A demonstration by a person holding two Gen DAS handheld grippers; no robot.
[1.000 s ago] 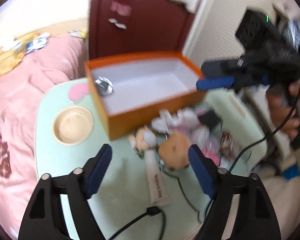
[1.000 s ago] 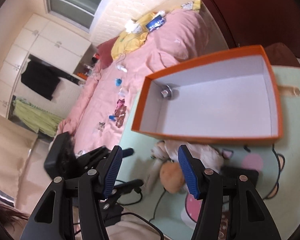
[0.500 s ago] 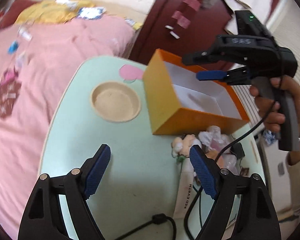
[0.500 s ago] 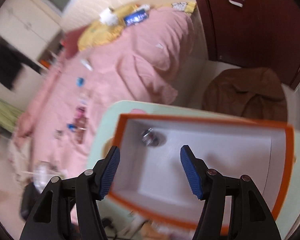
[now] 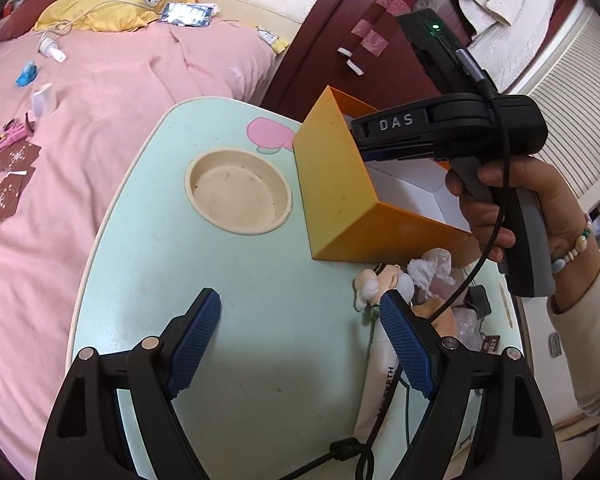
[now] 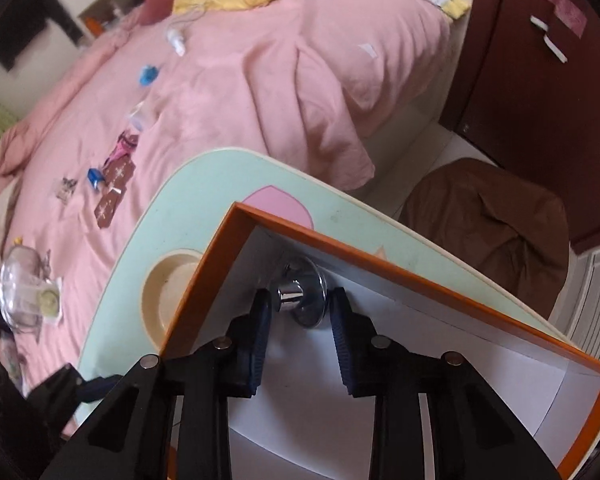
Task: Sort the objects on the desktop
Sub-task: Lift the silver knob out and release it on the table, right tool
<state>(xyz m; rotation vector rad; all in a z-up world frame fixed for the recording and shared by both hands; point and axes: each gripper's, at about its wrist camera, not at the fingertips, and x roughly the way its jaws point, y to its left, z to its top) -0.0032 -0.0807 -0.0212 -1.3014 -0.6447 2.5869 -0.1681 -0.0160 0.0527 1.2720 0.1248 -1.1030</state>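
An orange box [image 5: 340, 196] with a white inside stands on the mint-green table [image 5: 148, 272]. My right gripper [image 6: 300, 304] reaches down into the box [image 6: 380, 256], open, its jaws either side of a shiny metal knob-like piece [image 6: 302, 300] in the box's corner, apart from it. In the left wrist view the right gripper [image 5: 376, 152] dips over the box rim. My left gripper [image 5: 300, 340] is open and empty above the table. A plush toy [image 5: 384, 284], crumpled tissue [image 5: 432, 268] and a white tube [image 5: 384, 380] lie by its right finger.
A round beige cup recess [image 5: 240, 192] is sunk in the table left of the box. A black cable [image 5: 332, 452] runs across the near table edge. A pink bed [image 5: 80, 100] with small items flanks the table. A brown cushion [image 6: 488, 224] lies on the floor by the dark red door.
My right gripper has moved from above the clutter into the box, down to the metal piece. My left gripper has swung left, away from the plush toy and towards the cup recess.
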